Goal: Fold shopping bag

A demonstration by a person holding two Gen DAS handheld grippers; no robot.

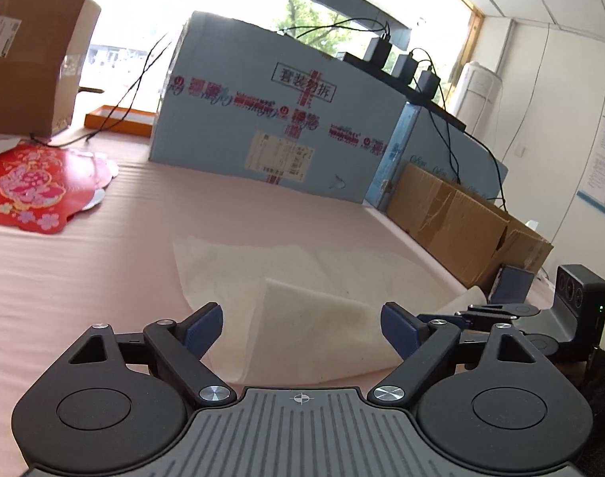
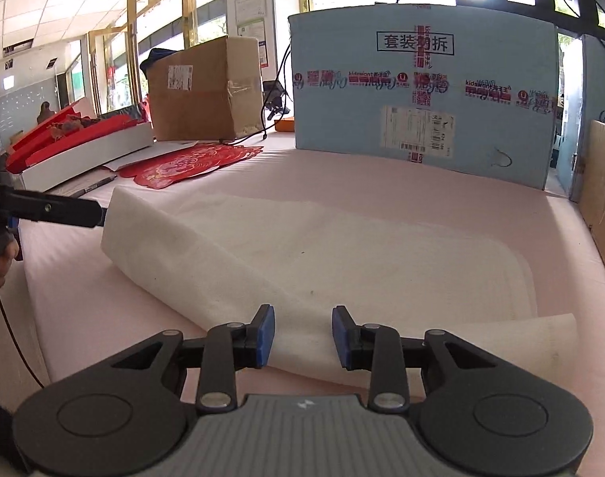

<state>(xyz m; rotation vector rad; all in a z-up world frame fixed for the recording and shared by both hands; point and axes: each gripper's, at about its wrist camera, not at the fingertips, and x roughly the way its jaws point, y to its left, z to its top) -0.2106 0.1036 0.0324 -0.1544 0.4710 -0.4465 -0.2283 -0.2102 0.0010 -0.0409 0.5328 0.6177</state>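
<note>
Cream shopping bag (image 2: pixel 342 246) partly folded across centre frame on pink table (image 2: pixel 421 183), left gripper (image 1: pixel 301 328) released wide, right gripper (image 2: pixel 302 336) parted, pads clear of cloth

Both tools (image 1: pixel 302 328) (image 2: pixel 302 336) gaping, empty

The shopping bag (image 2: pixel 342 246) is matt, off-white, felt-like cloth. The surface (image 2: pixel 103 318) carries smooth pink fabric. The tongs (image 2: pixel 302 338) are matt black plastic with blue rubbery pads (image 2: pixel 265 336) and polished metal pivots. The boxes (image 2: pixel 421 91) are cardboard.
</note>
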